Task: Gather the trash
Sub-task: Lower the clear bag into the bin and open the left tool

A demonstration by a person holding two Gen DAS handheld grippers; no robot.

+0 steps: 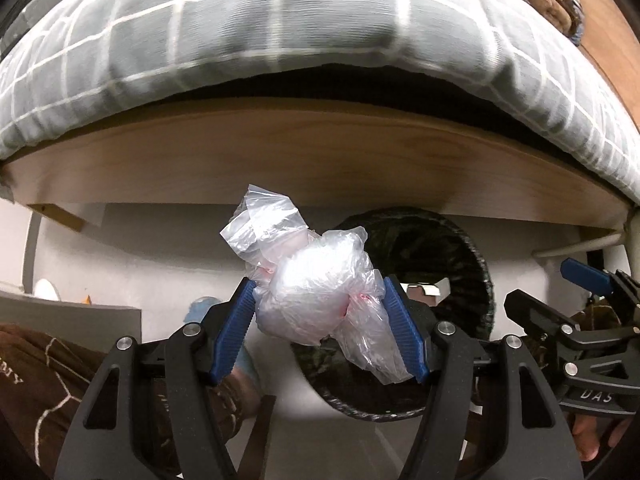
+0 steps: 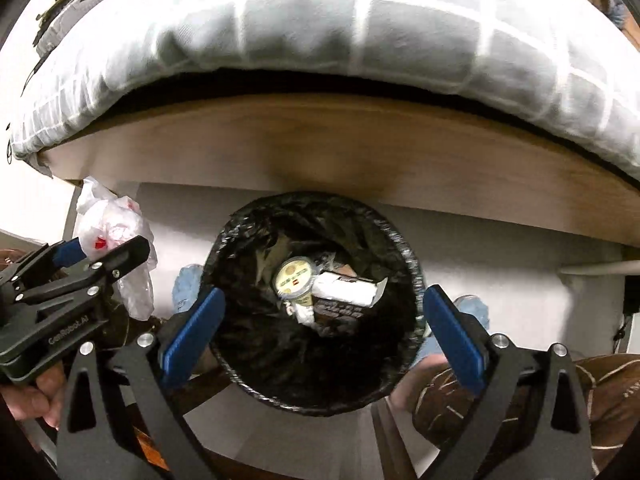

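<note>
My left tool point(image 1: 320, 320) clenches a crumpled plastic bag point(image 1: 316, 292), light, soft and slippery, gripped across its bulging middle, just beside the bin point(image 2: 316, 400). My right tool point(image 2: 320, 332) hangs released above the bin.

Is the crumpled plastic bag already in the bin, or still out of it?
Out. The left gripper is shut on the plastic bag, beside the bin, whose black liner holds other trash.

Black tool point(image 1: 320, 322) frames, blue pads point(image 1: 236, 332) (silver screws).
</note>
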